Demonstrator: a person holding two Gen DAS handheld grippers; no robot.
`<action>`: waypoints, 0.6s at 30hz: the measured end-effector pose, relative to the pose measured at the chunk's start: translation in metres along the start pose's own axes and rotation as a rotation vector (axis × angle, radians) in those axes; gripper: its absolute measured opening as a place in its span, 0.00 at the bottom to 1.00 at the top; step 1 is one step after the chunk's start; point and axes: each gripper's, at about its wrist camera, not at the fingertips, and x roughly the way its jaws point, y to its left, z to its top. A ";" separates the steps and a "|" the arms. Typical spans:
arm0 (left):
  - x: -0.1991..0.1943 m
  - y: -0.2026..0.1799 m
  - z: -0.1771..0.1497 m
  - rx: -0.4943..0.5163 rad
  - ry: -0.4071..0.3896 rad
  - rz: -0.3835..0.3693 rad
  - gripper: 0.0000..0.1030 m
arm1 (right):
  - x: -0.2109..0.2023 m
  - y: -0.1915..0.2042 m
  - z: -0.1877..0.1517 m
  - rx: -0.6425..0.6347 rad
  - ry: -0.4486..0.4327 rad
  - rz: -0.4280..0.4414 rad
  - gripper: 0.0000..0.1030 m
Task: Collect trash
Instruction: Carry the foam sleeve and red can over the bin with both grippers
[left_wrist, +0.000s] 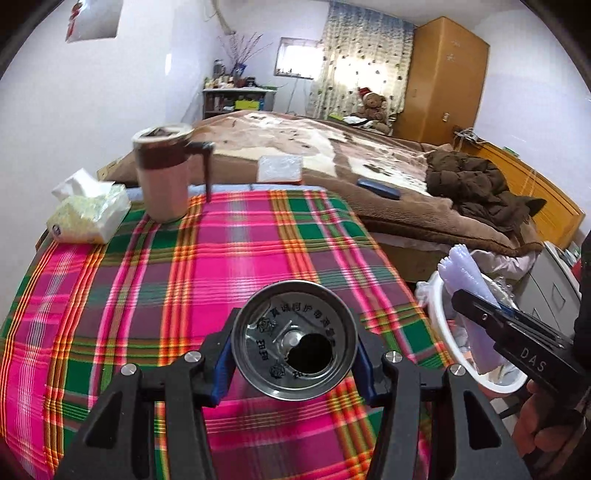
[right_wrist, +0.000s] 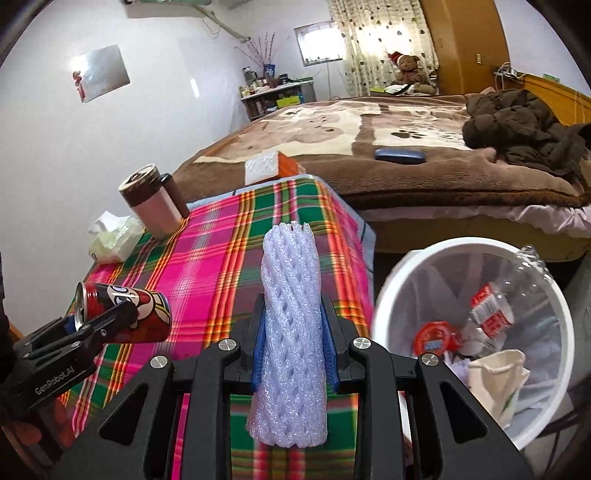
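Observation:
My left gripper (left_wrist: 294, 343) is shut on an opened drink can (left_wrist: 269, 325), whose silver top faces the camera above the plaid tablecloth (left_wrist: 166, 295). In the right wrist view the same red can (right_wrist: 144, 310) lies sideways in the left gripper (right_wrist: 88, 325), lifted off the table. My right gripper (right_wrist: 293, 308) is shut on a white foam net sleeve (right_wrist: 291, 280) that stands upright between its blue pads. The white trash bin (right_wrist: 384, 306) stands on the floor just right of the table. In the left wrist view the right gripper (left_wrist: 465, 301) and the foam sleeve (left_wrist: 465, 269) hang over the bin (left_wrist: 439, 317).
A pink lidded mug (left_wrist: 162, 181) and a tissue pack (left_wrist: 88, 218) stand at the table's far left. The bin holds a crushed plastic bottle (right_wrist: 506, 299) and paper scraps. Behind the table is a bed (right_wrist: 369, 140) with a box (right_wrist: 267, 166), a dark case and a brown jacket.

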 end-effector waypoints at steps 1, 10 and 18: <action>-0.001 -0.006 0.001 0.010 -0.003 -0.010 0.53 | -0.004 -0.004 0.000 0.001 -0.006 -0.010 0.26; 0.005 -0.071 0.005 0.101 -0.012 -0.119 0.53 | -0.033 -0.057 -0.002 0.063 -0.045 -0.116 0.26; 0.022 -0.132 0.007 0.176 0.014 -0.222 0.53 | -0.045 -0.101 -0.006 0.116 -0.041 -0.204 0.26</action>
